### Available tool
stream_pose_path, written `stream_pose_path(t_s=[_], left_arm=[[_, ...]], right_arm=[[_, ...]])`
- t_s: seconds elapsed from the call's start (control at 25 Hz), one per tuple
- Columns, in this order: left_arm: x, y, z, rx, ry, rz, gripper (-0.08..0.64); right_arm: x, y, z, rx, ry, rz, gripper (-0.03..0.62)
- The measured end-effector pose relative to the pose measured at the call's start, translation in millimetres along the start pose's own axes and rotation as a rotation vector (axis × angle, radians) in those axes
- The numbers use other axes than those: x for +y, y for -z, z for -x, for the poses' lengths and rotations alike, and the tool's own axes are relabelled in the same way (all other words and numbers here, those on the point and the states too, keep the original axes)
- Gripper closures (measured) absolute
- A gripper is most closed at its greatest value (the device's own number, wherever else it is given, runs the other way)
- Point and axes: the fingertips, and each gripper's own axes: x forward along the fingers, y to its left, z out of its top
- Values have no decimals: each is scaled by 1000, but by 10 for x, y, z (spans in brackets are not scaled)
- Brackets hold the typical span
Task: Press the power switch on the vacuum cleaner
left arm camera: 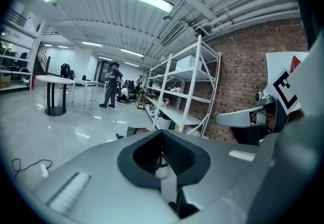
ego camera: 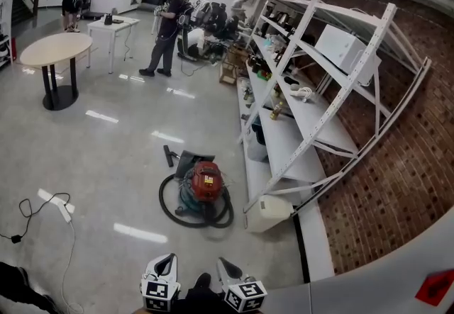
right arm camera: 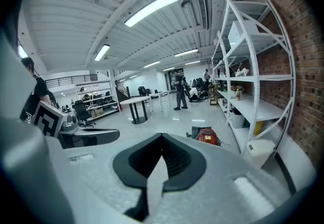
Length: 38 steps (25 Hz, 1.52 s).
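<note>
The vacuum cleaner stands on the floor beside the shelving, a red and teal canister with a black hose coiled round it. In the right gripper view the vacuum cleaner shows ahead and to the right; in the left gripper view only a red sliver of the vacuum cleaner peeks over the jaws. My left gripper and right gripper hang side by side at the bottom of the head view, well short of the vacuum. The left gripper and the right gripper each have their jaws together and hold nothing.
A white shelf rack with small items runs along the brick wall. A white bin sits at its near foot. A power strip and cord lie on the floor at left. A round table and people are far back.
</note>
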Motion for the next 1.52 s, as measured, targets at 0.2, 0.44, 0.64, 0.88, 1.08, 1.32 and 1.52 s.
stream_pose_path(t_s=[0.2, 0.44, 0.64, 0.88, 1.08, 1.32, 1.52], left_arm=[[157, 60, -42, 35, -38, 25, 543], [339, -51, -302, 44, -107, -7, 543], [398, -302, -757, 48, -116, -25, 543], [394, -562, -1287, 45, -160, -22, 543], [340, -703, -1720, 45, -182, -30, 543], [231, -847, -2192, 40, -186, -49, 543], [234, -911, -2401, 51, -199, -68, 543]], right_arm=[[-5, -33, -214, 14, -22, -5, 600], [-144, -154, -617, 15, -74, 9, 600], [-414, -356, -977, 23, -94, 16, 600], [-843, -634, -1370, 23, -133, 28, 600], [-1209, -799, -1589, 15, -151, 36, 600], [-1627, -878, -1757, 13, -159, 18, 600], [-1826, -913, -1884, 16, -166, 14, 600]])
